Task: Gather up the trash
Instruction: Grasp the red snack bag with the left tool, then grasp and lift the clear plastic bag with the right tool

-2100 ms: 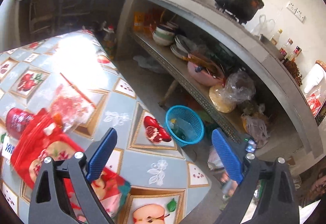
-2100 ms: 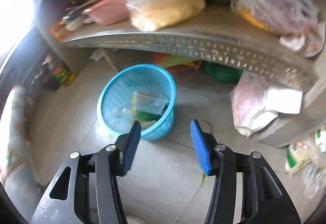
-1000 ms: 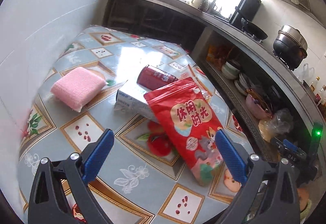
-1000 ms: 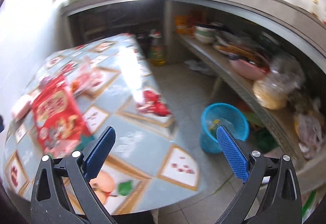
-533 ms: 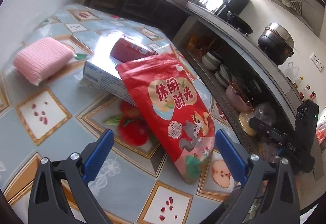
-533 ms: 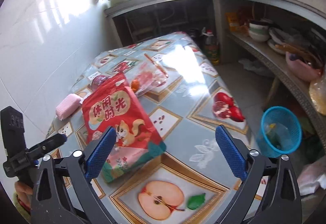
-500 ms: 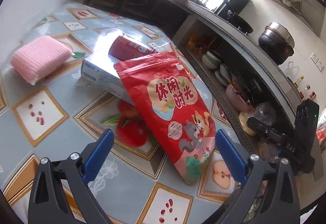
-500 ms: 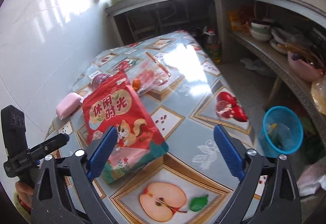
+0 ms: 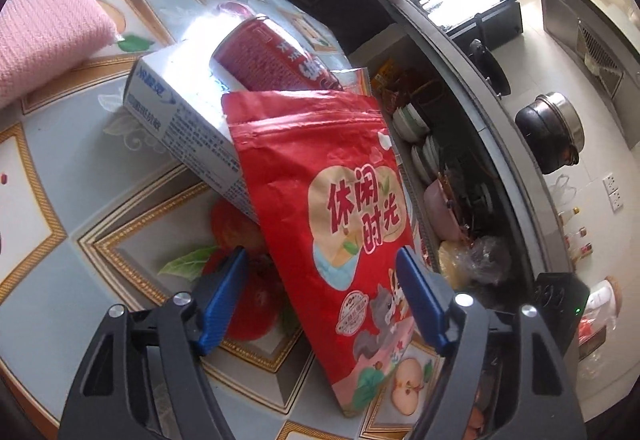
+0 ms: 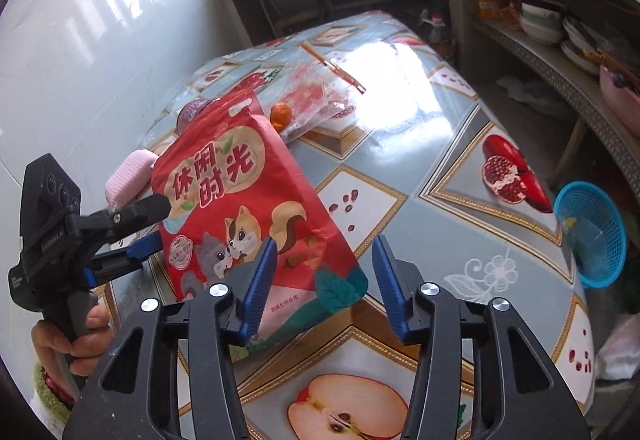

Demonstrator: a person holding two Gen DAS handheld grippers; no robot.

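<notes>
A red snack bag (image 9: 332, 220) leans on a white carton (image 9: 188, 120), and a red can (image 9: 272, 56) lies on that carton. My left gripper (image 9: 322, 272) straddles the bag's lower half. Its jaws are closing, and the pads do not press on the bag. The right wrist view shows the same bag (image 10: 248, 200) with its lower right corner between the closing jaws of my right gripper (image 10: 324, 252), also without pressing. The left gripper (image 10: 162, 222), held by a hand (image 10: 76, 340), reaches the bag's left edge there.
All of this rests on a table with a fruit-print cloth (image 10: 440, 160). A pink sponge (image 9: 44, 36) lies at the left. A clear plastic bag (image 10: 320, 96) and an orange (image 10: 280, 112) sit behind the snack bag. A blue basket (image 10: 592, 236) stands on the floor beside the table, near the kitchen shelves (image 9: 440, 200).
Both grippers have come down closer to the red bag, and their jaws have narrowed around it. The right gripper swung from the basket side toward the table.
</notes>
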